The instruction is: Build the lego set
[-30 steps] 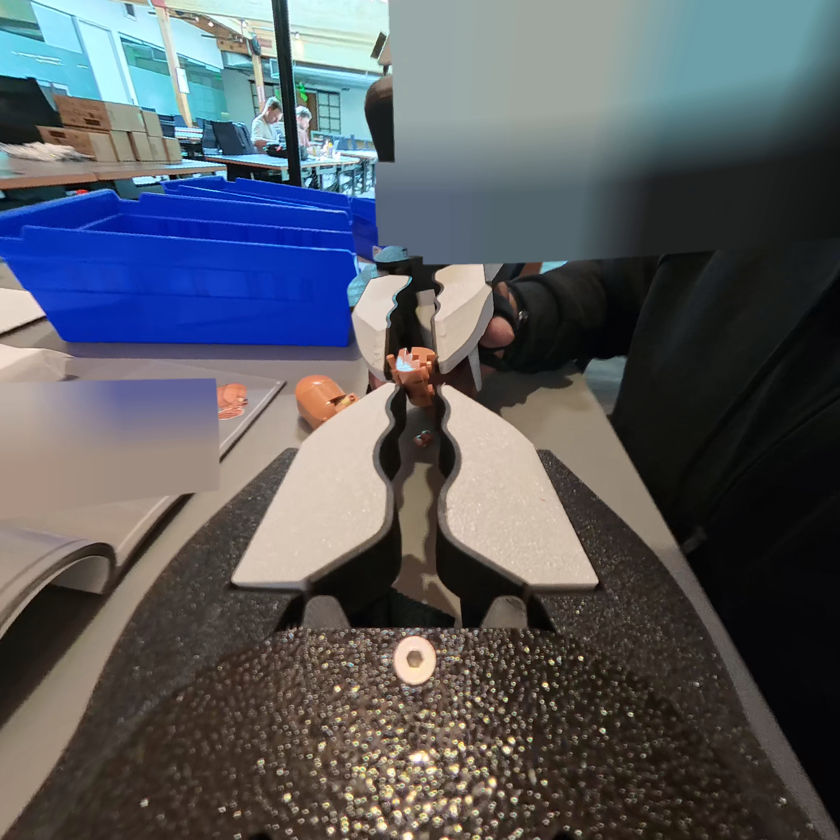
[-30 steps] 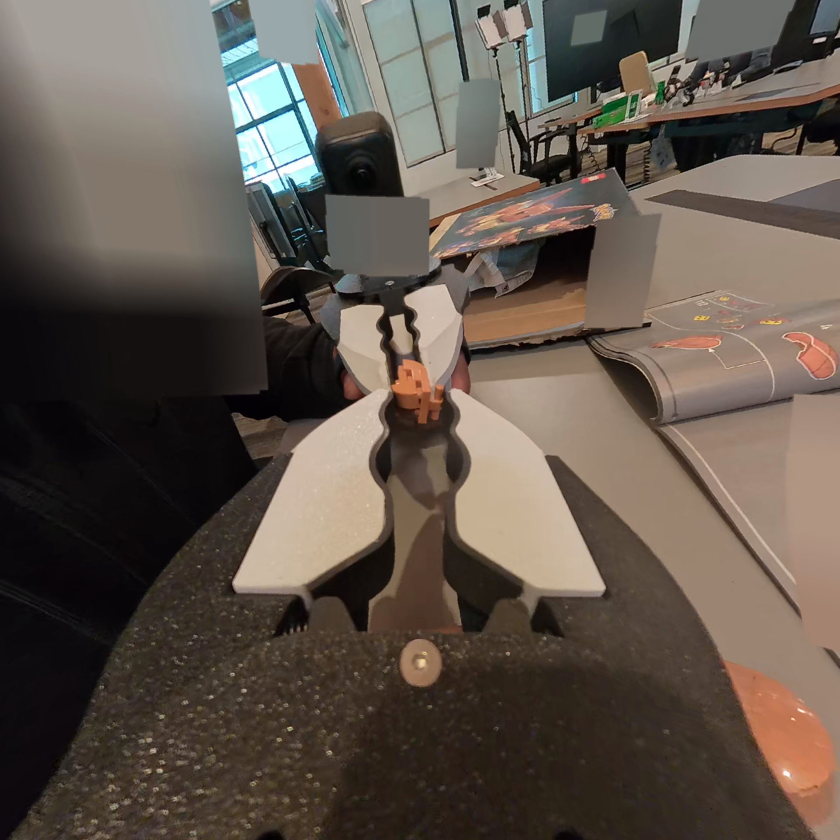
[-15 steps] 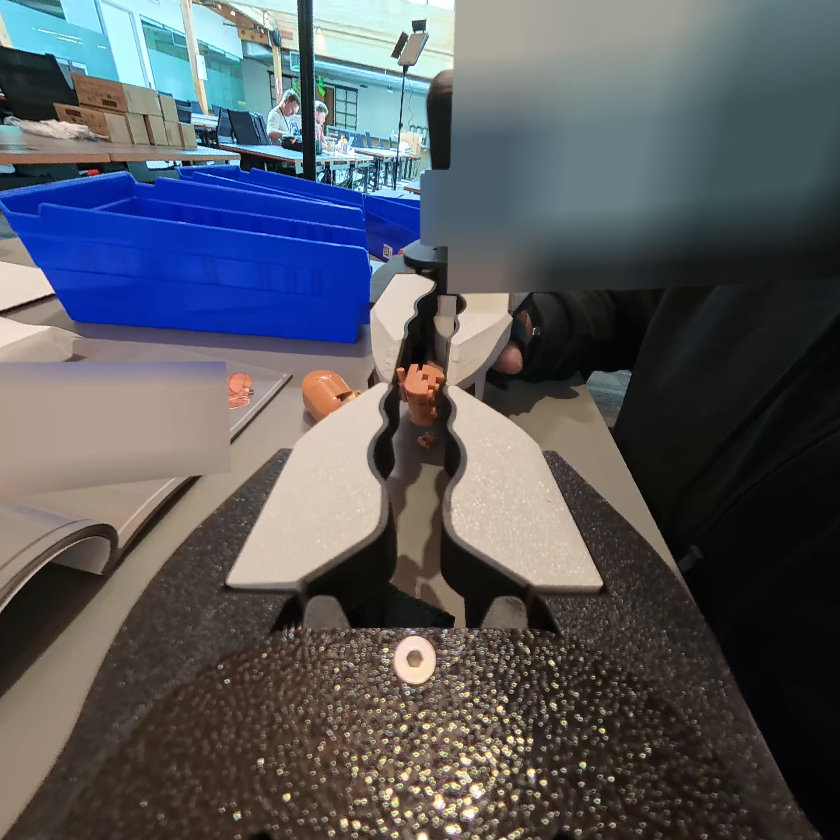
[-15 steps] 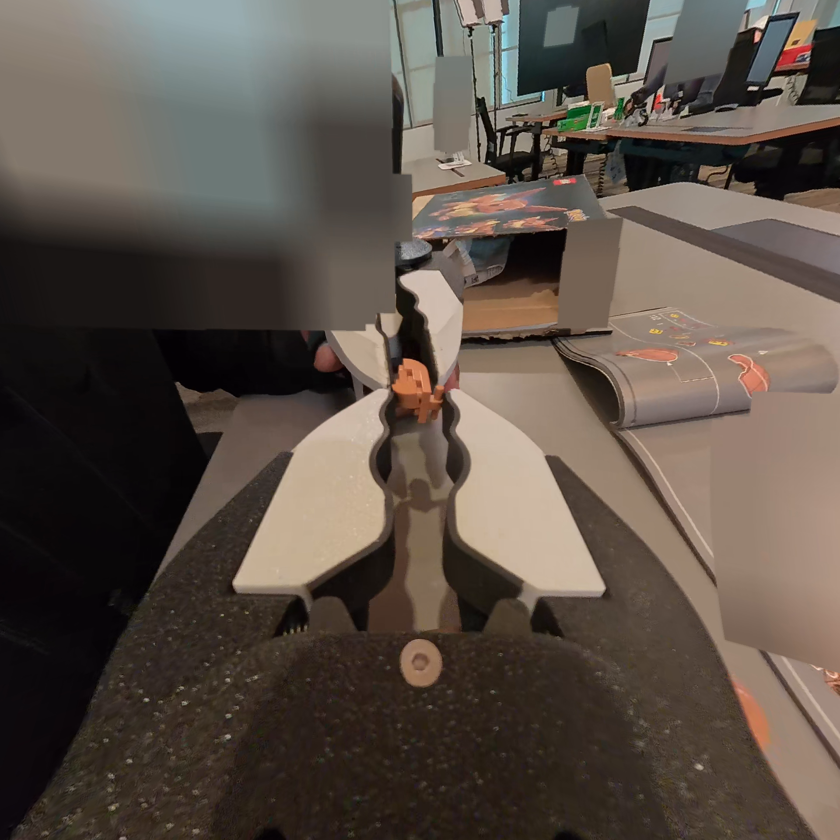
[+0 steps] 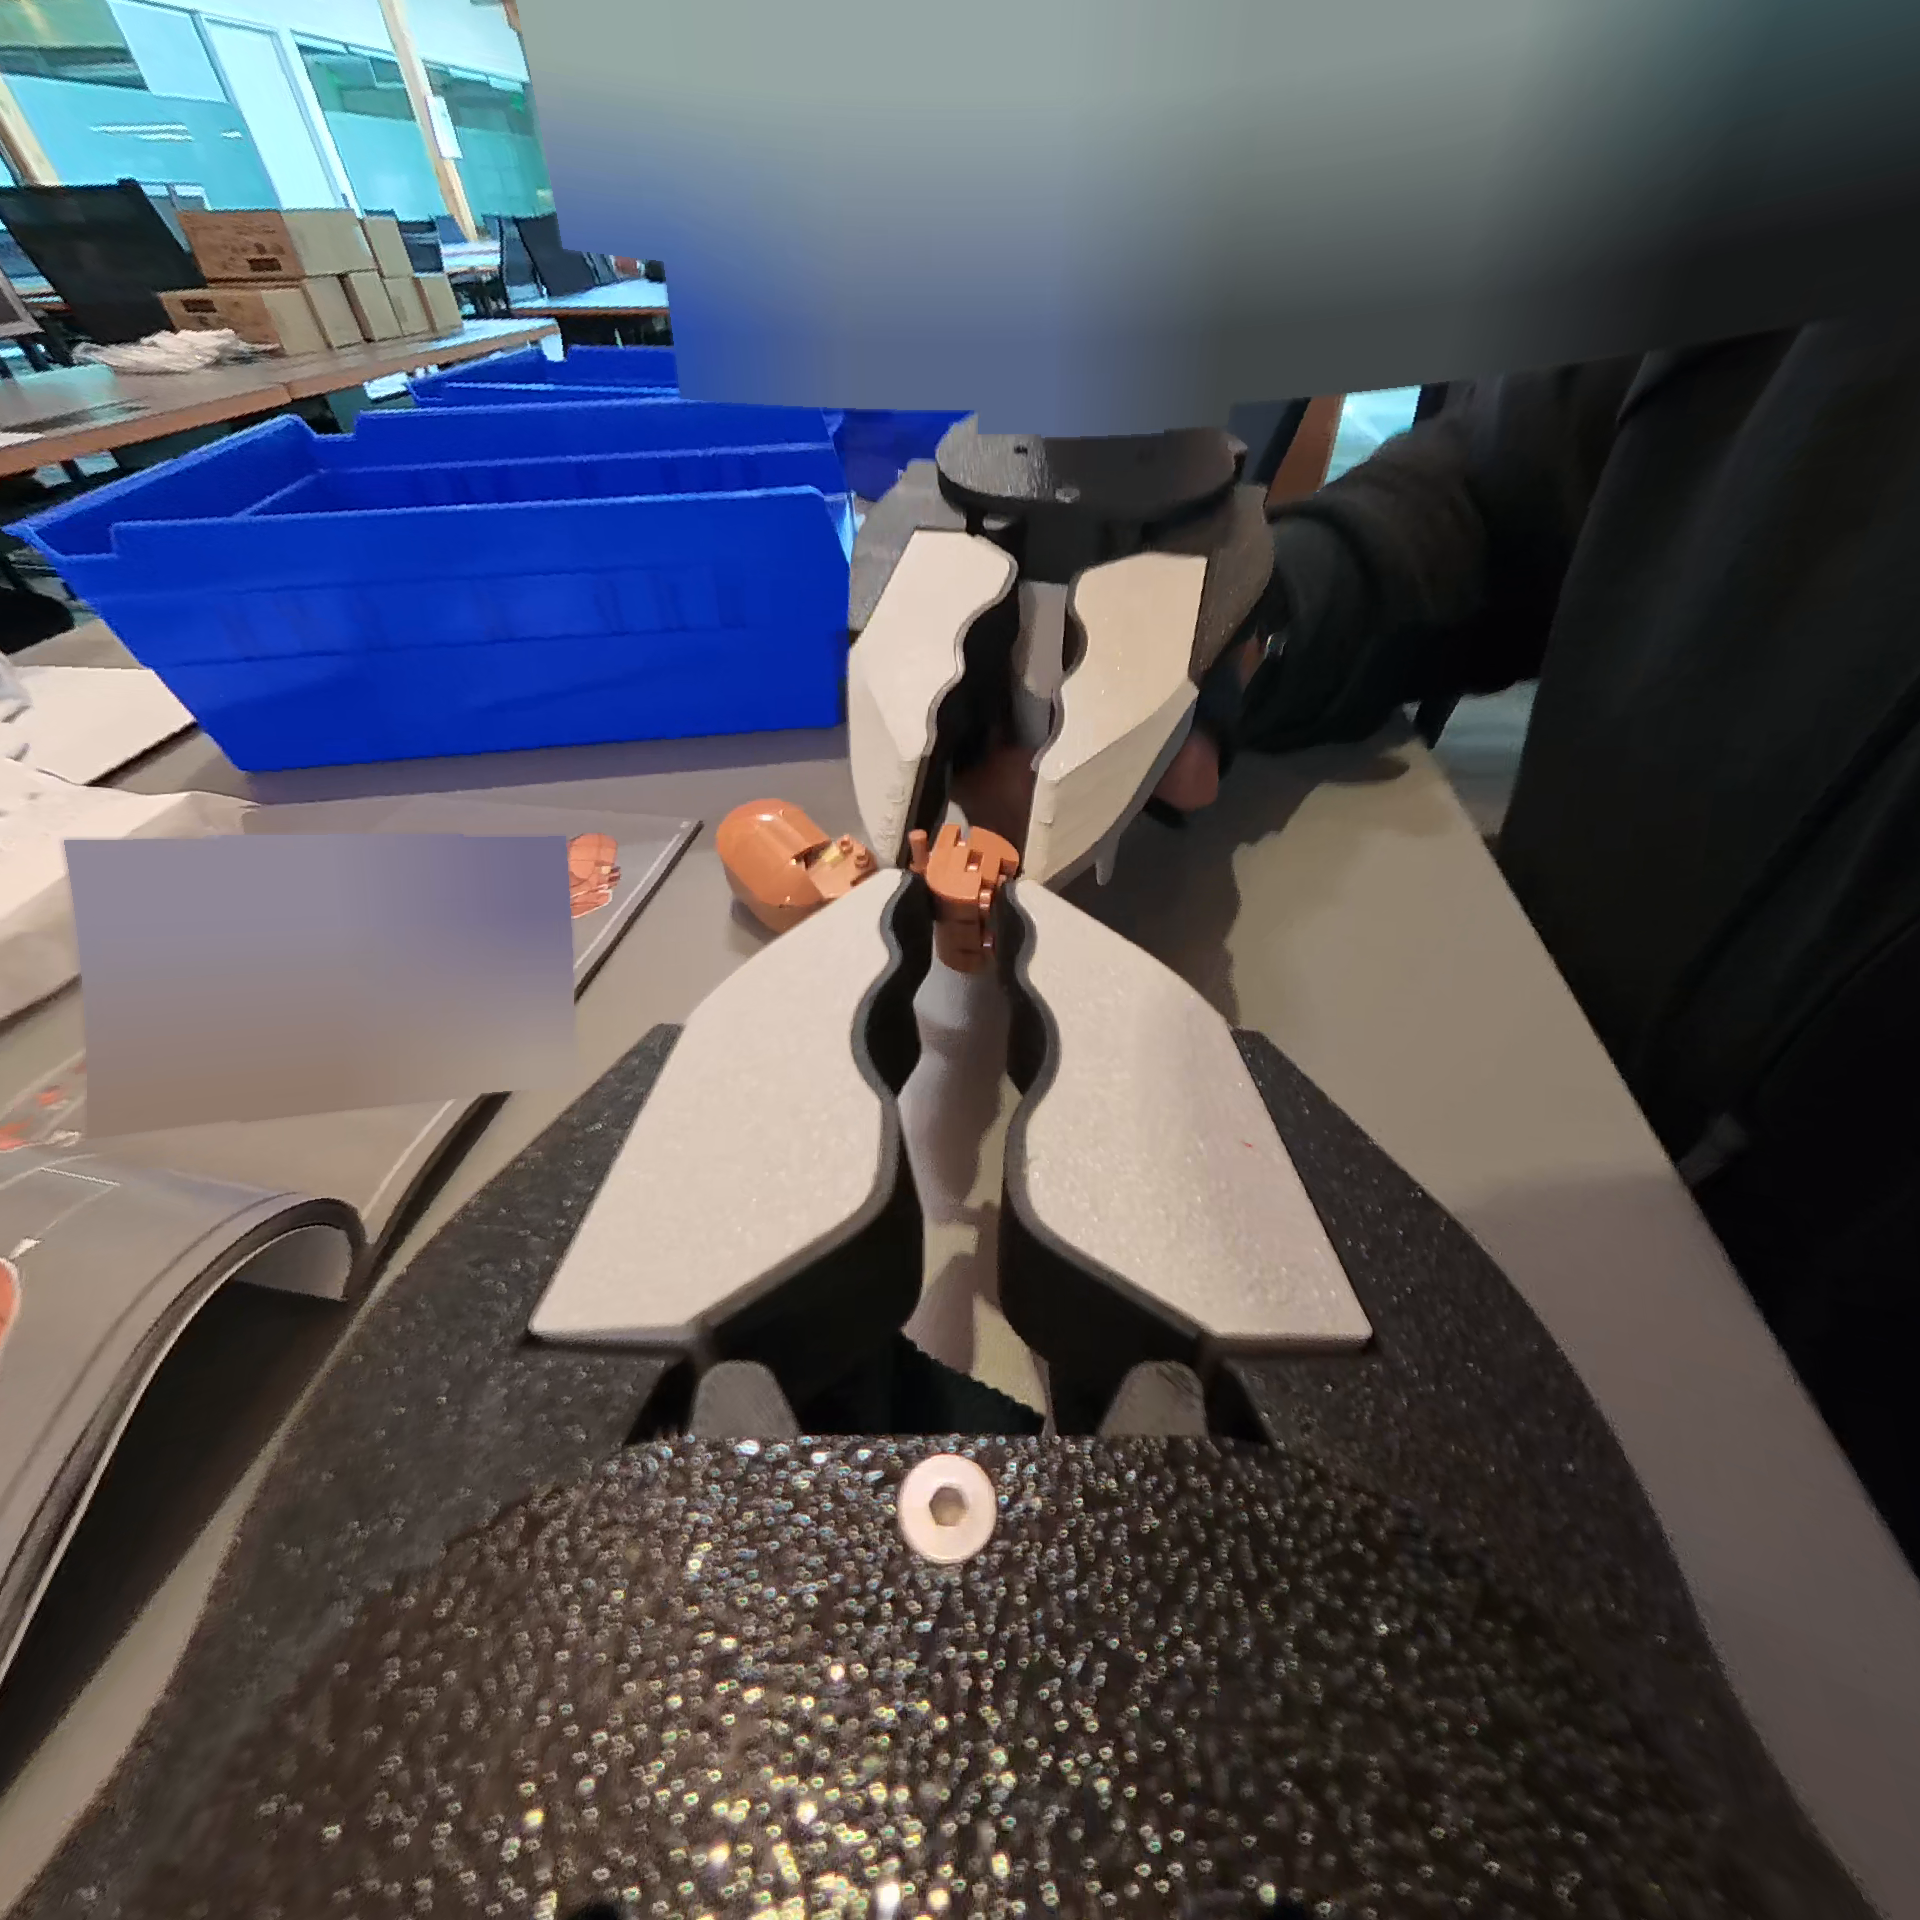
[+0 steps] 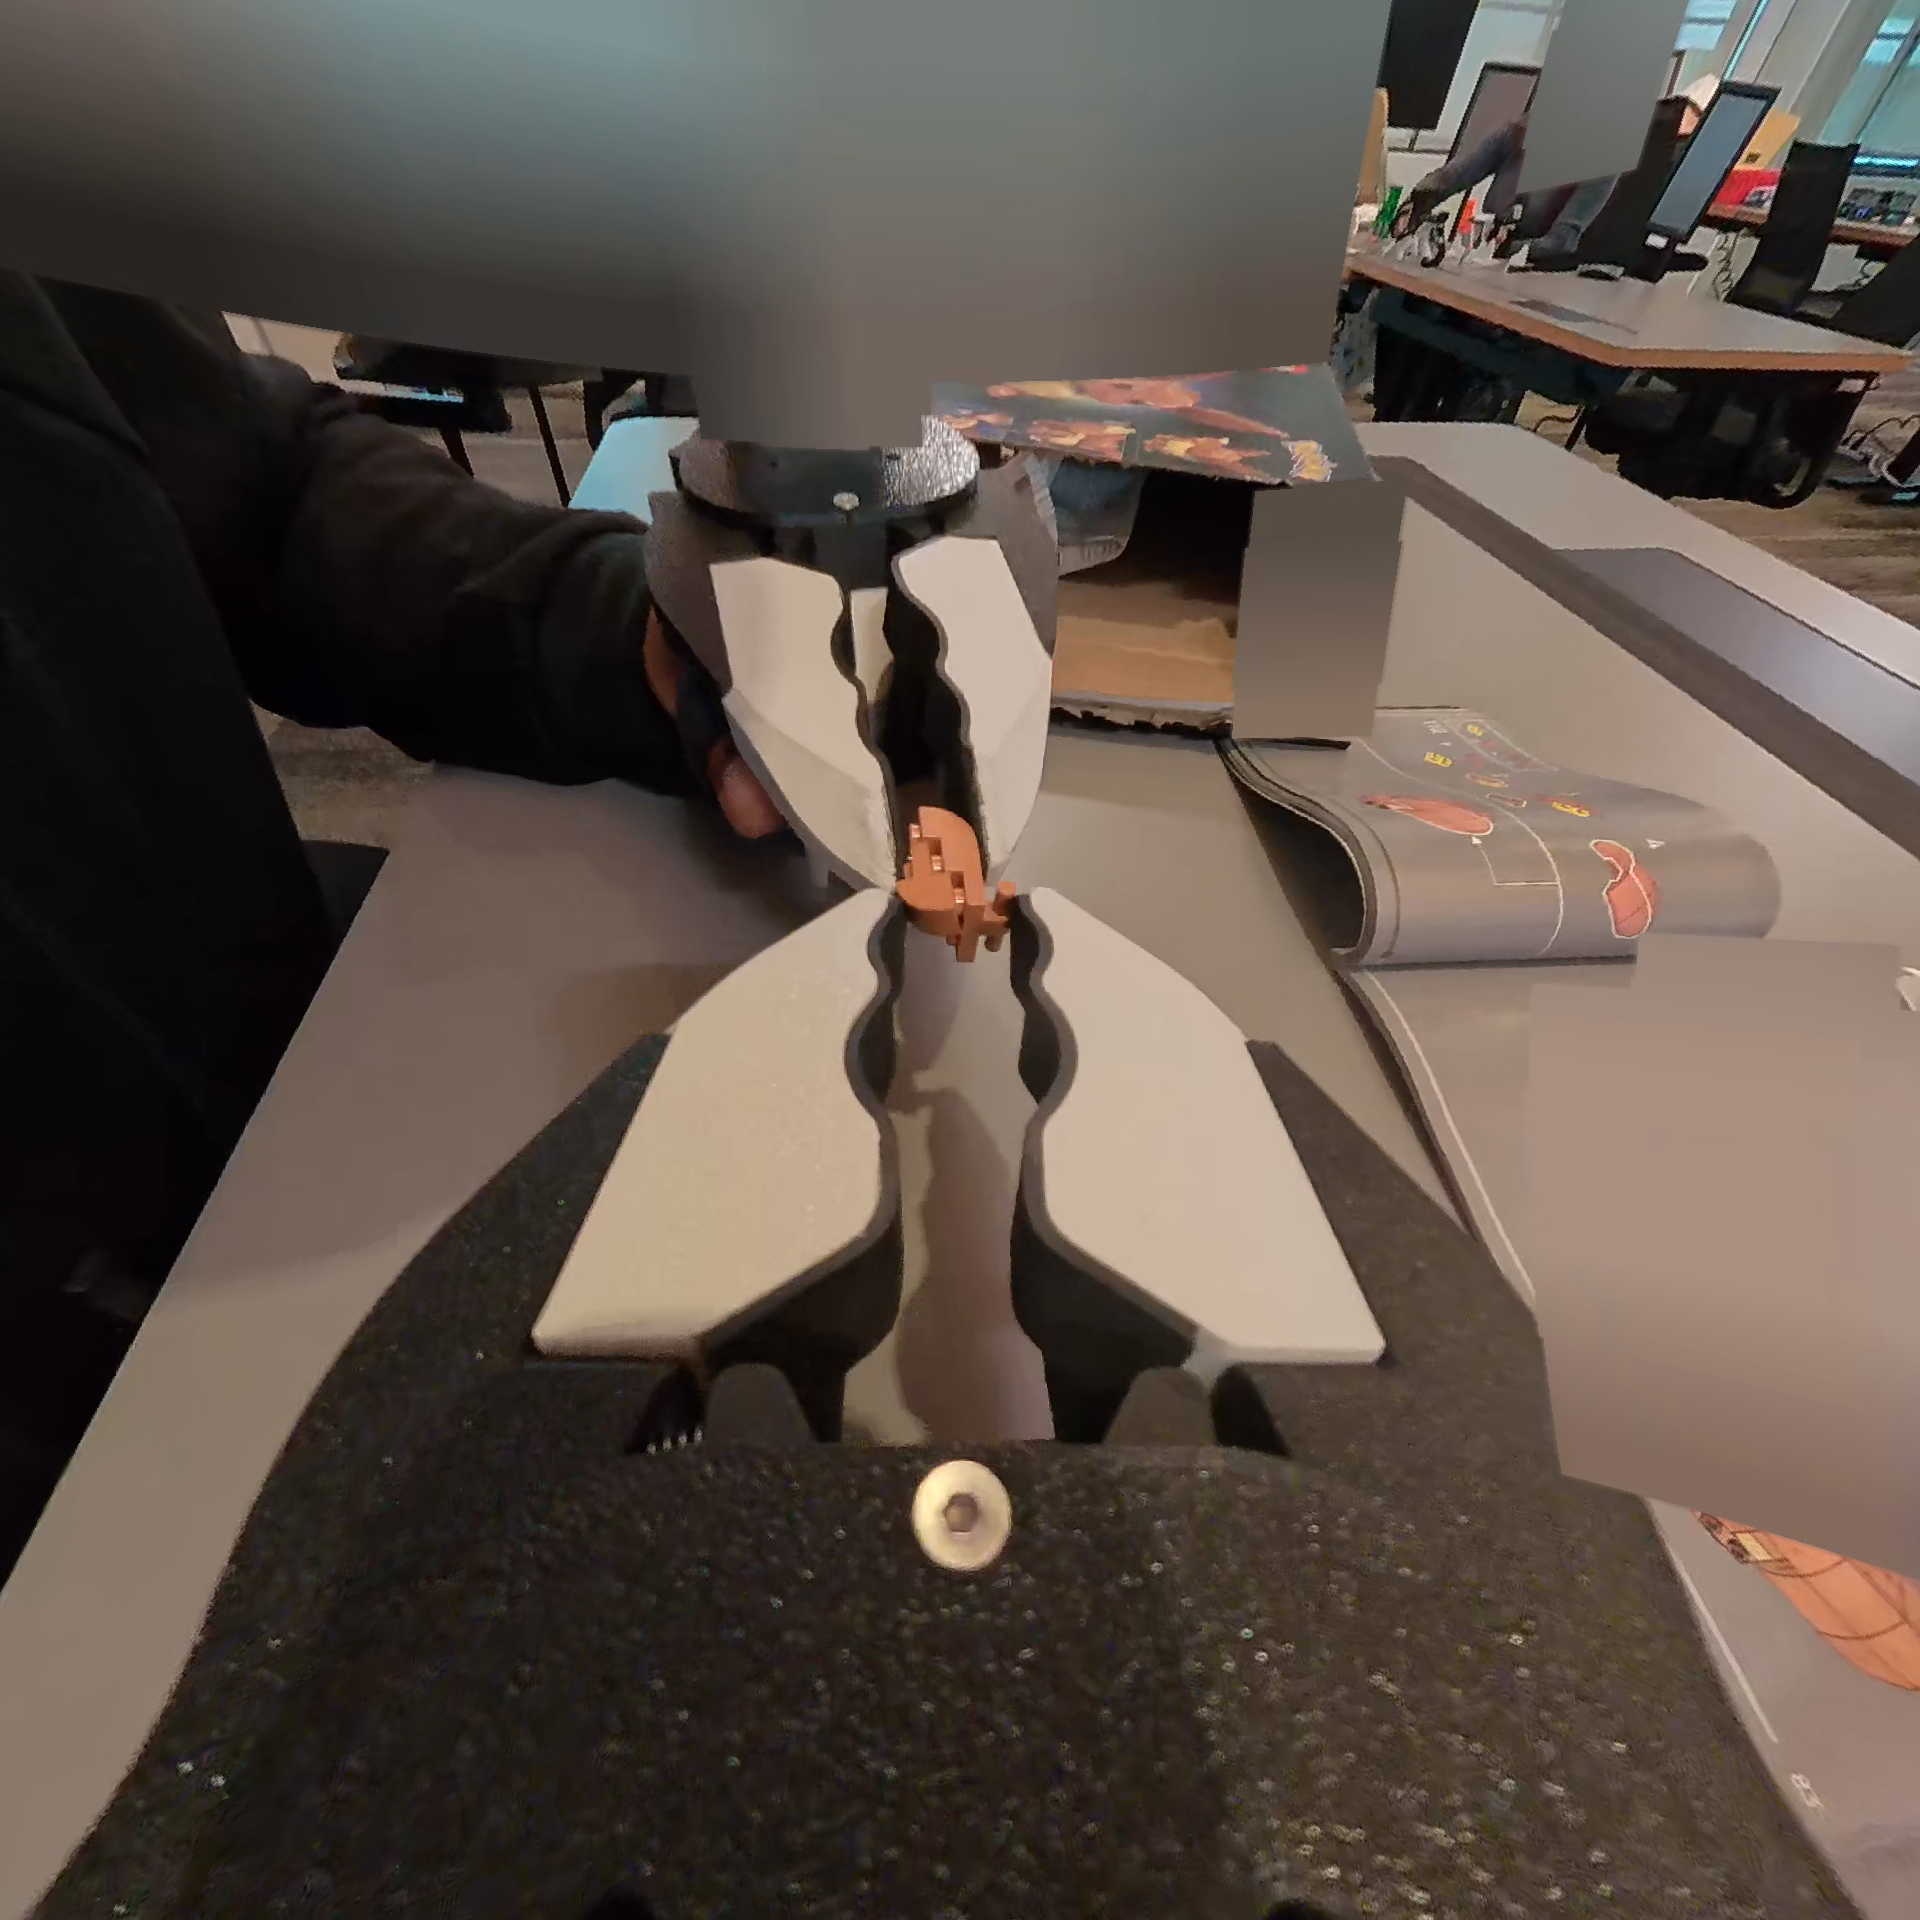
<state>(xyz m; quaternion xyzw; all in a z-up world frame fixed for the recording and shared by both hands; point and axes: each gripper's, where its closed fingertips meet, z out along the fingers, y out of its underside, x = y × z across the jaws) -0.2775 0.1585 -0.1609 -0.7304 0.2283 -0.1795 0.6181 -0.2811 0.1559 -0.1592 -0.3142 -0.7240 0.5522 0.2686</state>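
A small orange-brown lego assembly [image 5: 961, 883] hangs above the grey table, held from both sides. My left gripper [image 5: 956, 888] is shut on its near end. My right gripper [image 5: 977, 821] comes in from the far side, tips down, and is shut on the same piece. In the right wrist view the assembly [image 6: 940, 883] sits between my right gripper's tips [image 6: 951, 914], and the left gripper [image 6: 935, 836] meets it tip to tip from above. A gloved hand shows behind each far gripper. A rounded brown lego part [image 5: 779, 862] lies on the table to the left.
Blue bins [image 5: 468, 623] stand at the back left. An open instruction booklet [image 5: 208, 1247] lies at the left, also in the right wrist view [image 6: 1507, 862]. An open cardboard lego box [image 6: 1143, 623] stands behind. The person's dark-clothed body borders the table edge [image 5: 1507, 935]. Less than 4 cm separates the two grippers' tips.
Both grippers stay shut on the assembly, tip to tip. They have tilted, so each view now sees the other gripper steeper and closer, pointing down at the piece.
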